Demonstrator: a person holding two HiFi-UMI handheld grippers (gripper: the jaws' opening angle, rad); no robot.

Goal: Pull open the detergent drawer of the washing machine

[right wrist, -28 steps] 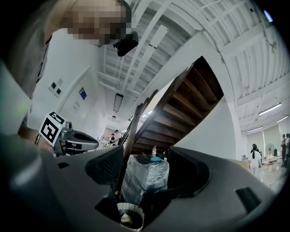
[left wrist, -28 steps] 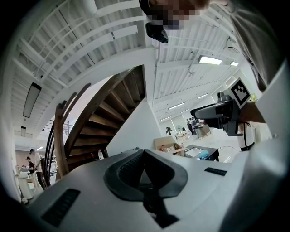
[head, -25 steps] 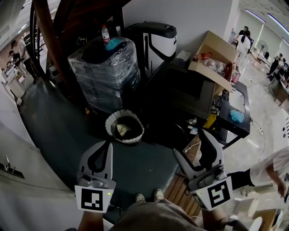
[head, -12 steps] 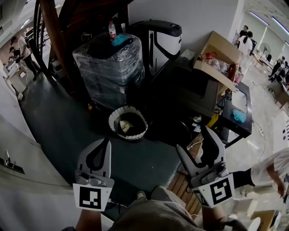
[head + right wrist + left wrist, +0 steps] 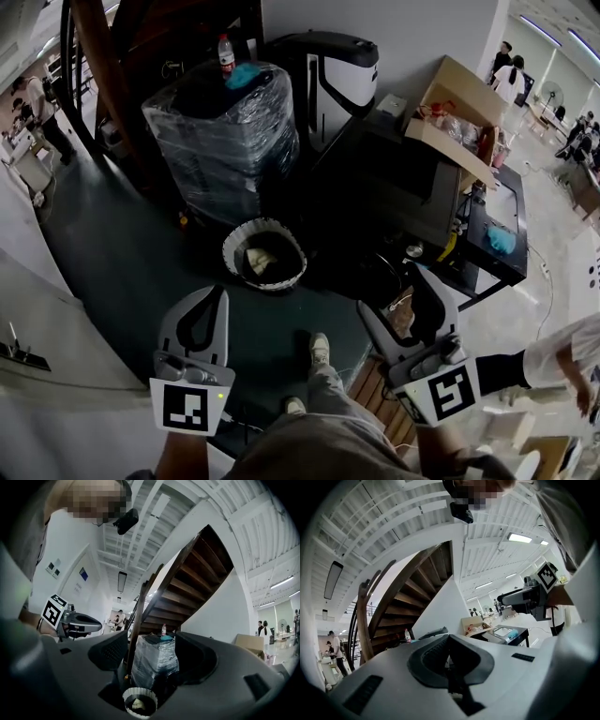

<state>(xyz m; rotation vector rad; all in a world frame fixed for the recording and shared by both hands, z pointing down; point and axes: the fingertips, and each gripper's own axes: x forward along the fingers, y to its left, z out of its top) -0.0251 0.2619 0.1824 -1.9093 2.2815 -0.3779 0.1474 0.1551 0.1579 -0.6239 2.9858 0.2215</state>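
Left gripper (image 5: 218, 294) seemingly closed on nothing; right gripper (image 5: 395, 293) gapes empty.

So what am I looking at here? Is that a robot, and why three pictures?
There is no robot here: a person holds a pair of tongs in each hand. The head view comes from a camera on their head, looking down past their shoe at the left tongs and right tongs. The patterned cubes are part of the tongs. The other two pictures come from cameras riding on each pair, looking along its jaws. The left tongs are shut and the right tongs stand open; neither holds anything. On the dark floor ahead stand a white frilled round bin and a bulky block wrapped in clear plastic, with a small red-labelled bottle on top.
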